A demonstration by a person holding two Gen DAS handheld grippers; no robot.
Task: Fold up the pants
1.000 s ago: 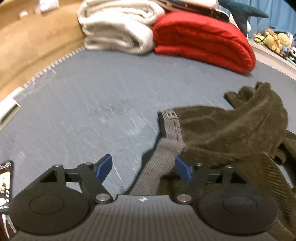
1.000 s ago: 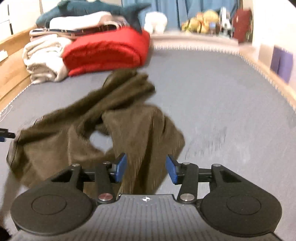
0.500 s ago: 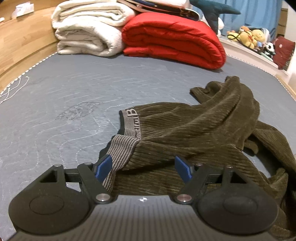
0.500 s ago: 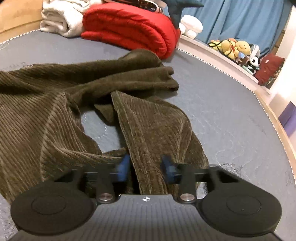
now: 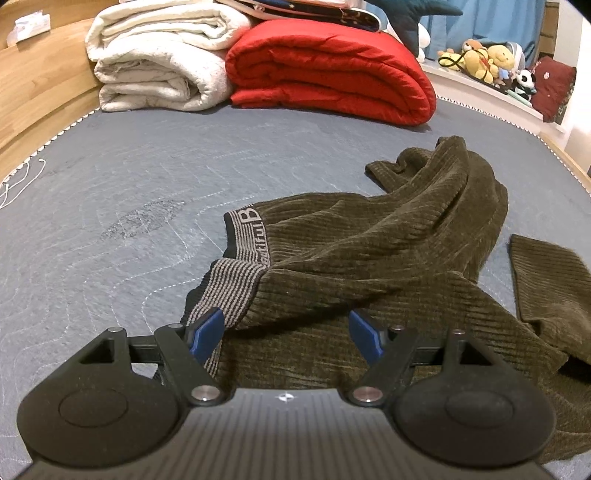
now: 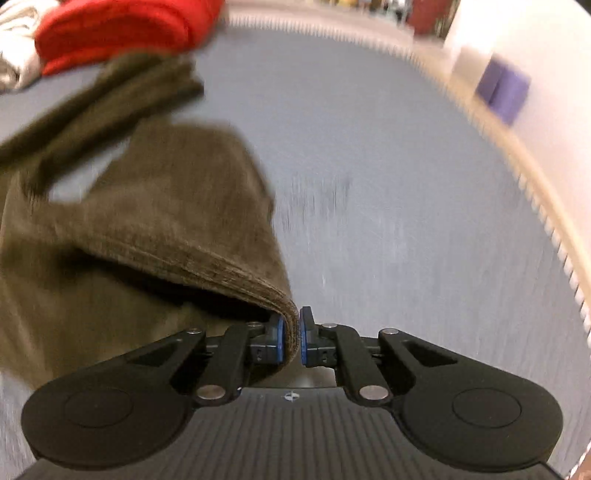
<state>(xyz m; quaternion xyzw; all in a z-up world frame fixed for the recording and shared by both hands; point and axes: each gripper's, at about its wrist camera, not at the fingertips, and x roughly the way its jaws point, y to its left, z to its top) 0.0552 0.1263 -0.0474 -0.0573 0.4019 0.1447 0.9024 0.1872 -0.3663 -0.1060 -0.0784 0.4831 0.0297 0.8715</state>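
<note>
Dark olive corduroy pants (image 5: 388,258) lie crumpled on a grey-blue quilted bed, with a grey striped waistband (image 5: 236,280) turned toward me. My left gripper (image 5: 286,328) is open, its blue pads on either side of the waistband end and the cloth under it. In the right wrist view, my right gripper (image 6: 291,334) is shut on a folded edge of the pants (image 6: 155,221) and holds it lifted off the bed. That view is motion-blurred.
A folded white blanket (image 5: 162,62) and a folded red duvet (image 5: 328,70) lie at the bed's far end, the duvet also in the right view (image 6: 118,33). Plush toys (image 5: 487,62) sit on a ledge at right. A wooden bed frame (image 5: 40,96) runs along the left.
My right gripper has closed on the pants edge and is pulling it up and right. My left gripper has stayed open over the waistband, moving slightly closer.
</note>
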